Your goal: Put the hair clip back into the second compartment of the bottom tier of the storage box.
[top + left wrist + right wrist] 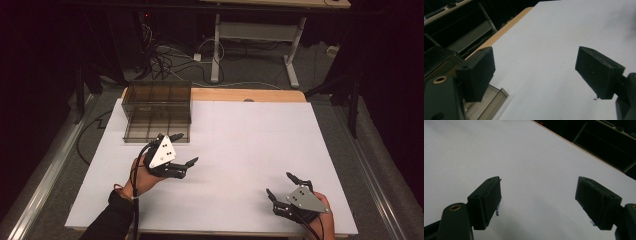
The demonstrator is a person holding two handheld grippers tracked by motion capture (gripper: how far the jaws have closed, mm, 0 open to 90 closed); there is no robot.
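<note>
A smoky, see-through plastic organiser box with several compartments sits at the far left of the white table. My left gripper hovers just in front of the box, open, nothing between its jaws. In the left gripper view the box's lower edge lies beside the left jaw, and the left gripper spans bare white surface. My right gripper rests near the front right of the table, open and holding nothing. The right gripper looks over plain white tabletop.
The table's wooden back edge shows beyond the white sheet. Behind it stand a desk frame and loose cables on the floor. A metal rail runs along the left side.
</note>
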